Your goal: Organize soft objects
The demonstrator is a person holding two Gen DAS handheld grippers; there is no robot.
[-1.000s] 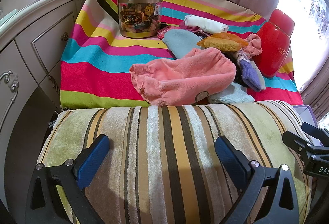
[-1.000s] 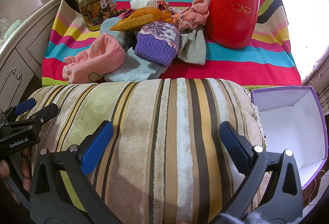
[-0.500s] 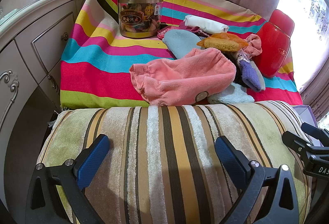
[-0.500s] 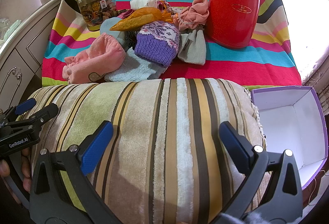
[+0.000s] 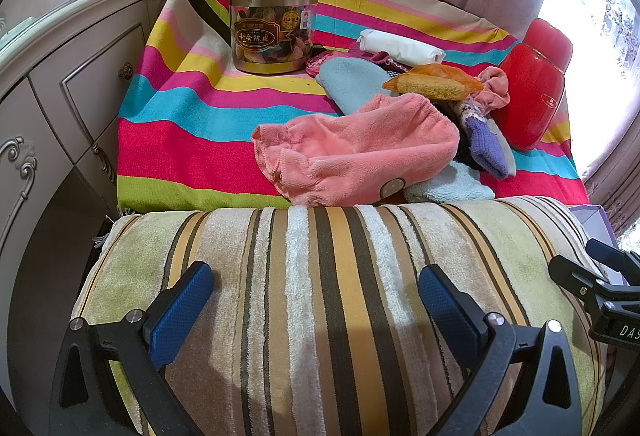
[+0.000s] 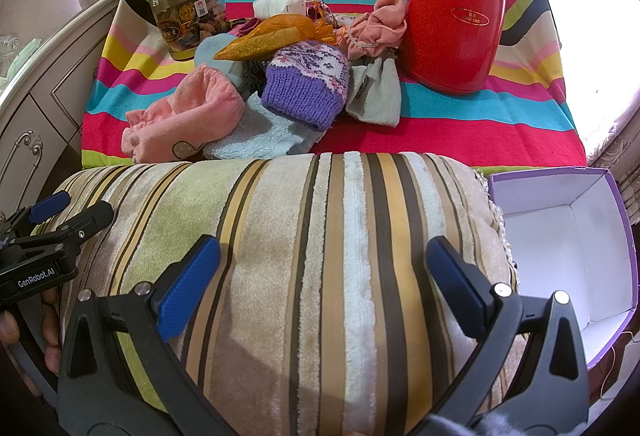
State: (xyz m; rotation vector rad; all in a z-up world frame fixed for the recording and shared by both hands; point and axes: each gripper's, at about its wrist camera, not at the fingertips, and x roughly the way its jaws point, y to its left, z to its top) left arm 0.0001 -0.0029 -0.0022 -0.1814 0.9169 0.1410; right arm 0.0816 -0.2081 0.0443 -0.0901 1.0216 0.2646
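Soft objects lie heaped on a bright striped cloth [image 6: 460, 123] at the far side: a pink fleece piece [image 5: 360, 151] nearest on the left, a pale blue fuzzy cloth [image 6: 256, 139] beside it, a purple knitted hat [image 6: 308, 83] in the middle, a grey pouch [image 6: 380, 91] to its right, and a peach cloth [image 6: 380, 27] farther back against a red flask [image 6: 456, 15]. A jar [image 5: 272, 23] stands at the far left. Nearer, a striped plush cushion [image 6: 320, 256] fills the foreground, with an open purple box [image 6: 560, 236] at its right. The left gripper [image 5: 316, 300] and the right gripper [image 6: 324, 272] both hover over the cushion with jaws spread wide, holding nothing.
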